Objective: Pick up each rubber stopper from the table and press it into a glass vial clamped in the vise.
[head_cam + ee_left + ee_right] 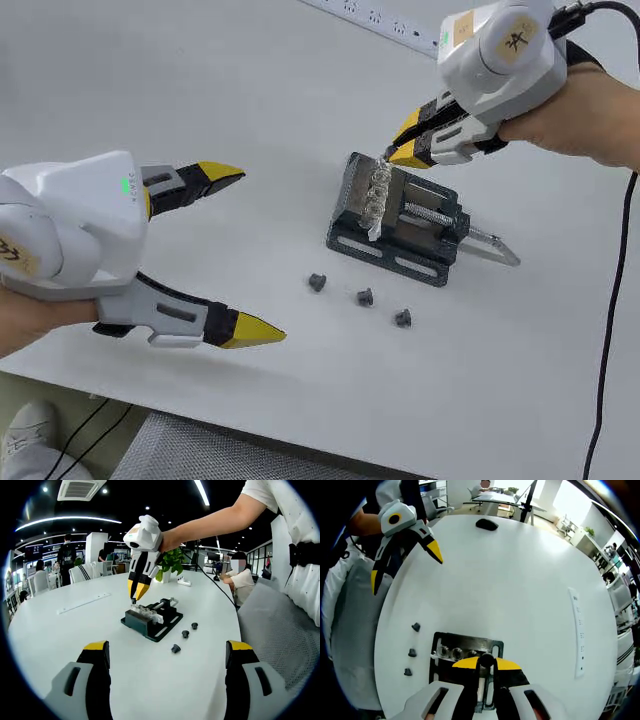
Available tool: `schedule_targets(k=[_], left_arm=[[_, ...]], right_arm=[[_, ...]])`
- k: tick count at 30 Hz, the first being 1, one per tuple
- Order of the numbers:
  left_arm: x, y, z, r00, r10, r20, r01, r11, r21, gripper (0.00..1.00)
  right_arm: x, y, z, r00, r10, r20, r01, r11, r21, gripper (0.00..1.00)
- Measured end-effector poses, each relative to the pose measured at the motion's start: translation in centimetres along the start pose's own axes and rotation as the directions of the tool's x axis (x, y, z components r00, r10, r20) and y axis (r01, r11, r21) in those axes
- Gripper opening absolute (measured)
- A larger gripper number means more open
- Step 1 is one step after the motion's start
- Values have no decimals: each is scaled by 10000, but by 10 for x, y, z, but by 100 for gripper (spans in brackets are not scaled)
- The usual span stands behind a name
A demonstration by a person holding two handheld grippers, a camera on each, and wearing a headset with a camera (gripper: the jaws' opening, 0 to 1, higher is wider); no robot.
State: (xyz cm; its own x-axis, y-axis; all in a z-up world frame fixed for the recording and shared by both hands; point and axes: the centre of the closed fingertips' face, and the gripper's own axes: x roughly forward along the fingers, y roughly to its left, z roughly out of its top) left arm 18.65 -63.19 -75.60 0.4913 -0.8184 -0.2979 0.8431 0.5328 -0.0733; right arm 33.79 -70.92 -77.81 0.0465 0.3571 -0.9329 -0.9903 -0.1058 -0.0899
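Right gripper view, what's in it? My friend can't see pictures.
The right hand-held gripper pinches a dark rubber stopper over glass vials clamped in a vise. Three more stoppers lie on the white table, and the left hand-held gripper hangs open beyond.

open-plan office, white table (50, 630), ceiling vent (79, 488), potted plant (172, 560)

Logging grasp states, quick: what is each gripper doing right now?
Left gripper: open, holding nothing.
Right gripper: shut on a small black round rubber stopper.
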Motion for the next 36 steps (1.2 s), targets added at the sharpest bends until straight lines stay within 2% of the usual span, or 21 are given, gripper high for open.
schedule_targets(k=[24,36], left_arm=[[0,2,-1,10000,48,49,-48,9999,-110,96],[-1,3,-2,10000,46,46,-45,10000,-89,96]], right_arm=[[3,1,-8,9990,223,-384,-231,9995,-207,6],[4,1,-7,9953,343,-908,-405,9969,-679,6]])
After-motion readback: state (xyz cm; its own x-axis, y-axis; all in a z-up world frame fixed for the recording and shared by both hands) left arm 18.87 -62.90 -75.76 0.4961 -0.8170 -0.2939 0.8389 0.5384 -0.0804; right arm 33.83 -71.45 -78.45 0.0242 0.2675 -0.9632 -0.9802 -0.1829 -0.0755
